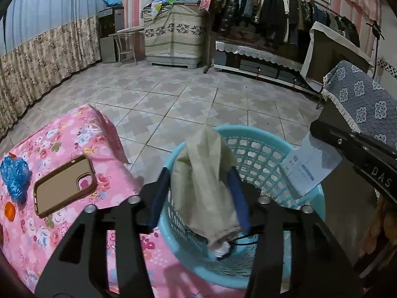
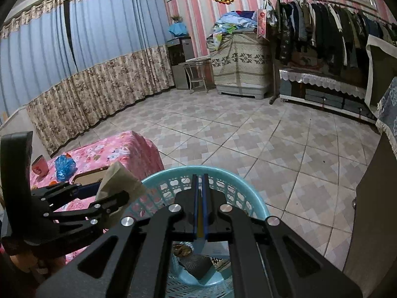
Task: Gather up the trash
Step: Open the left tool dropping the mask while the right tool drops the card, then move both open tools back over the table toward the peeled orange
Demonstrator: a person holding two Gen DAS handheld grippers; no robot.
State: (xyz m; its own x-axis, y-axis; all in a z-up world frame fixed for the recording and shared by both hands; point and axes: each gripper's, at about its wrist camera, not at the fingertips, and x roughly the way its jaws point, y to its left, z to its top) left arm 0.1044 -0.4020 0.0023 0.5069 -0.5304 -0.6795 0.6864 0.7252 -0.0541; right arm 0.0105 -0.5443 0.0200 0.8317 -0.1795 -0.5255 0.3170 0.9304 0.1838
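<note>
Over the light-blue plastic basket point(image 1: 263, 154) my left gripper point(image 1: 198, 196) stands open. A beige tissue point(image 1: 201, 159) hangs loosely between its blue fingers, drooping into the basket. To the right, my right gripper point(image 1: 315, 134) is shut on a white paper slip point(image 1: 310, 166) with blue print, held above the basket's rim. In the right wrist view the right gripper point(image 2: 199, 181) shows its pads pressed together on the slip's thin edge above the basket point(image 2: 161, 177). The left gripper point(image 2: 111, 198) and the tissue point(image 2: 119, 178) are at the left. A dark wrapper point(image 2: 196, 264) lies in the basket.
The table under a pink floral cloth point(image 1: 74, 129) holds a phone in a brown case point(image 1: 64, 186), a crumpled blue plastic bag point(image 1: 15, 176), an orange cap point(image 1: 10, 211) and a pink cup point(image 2: 39, 167). A cabinet under a blue patterned cloth point(image 1: 367, 104) stands right of the basket. Tiled floor lies beyond.
</note>
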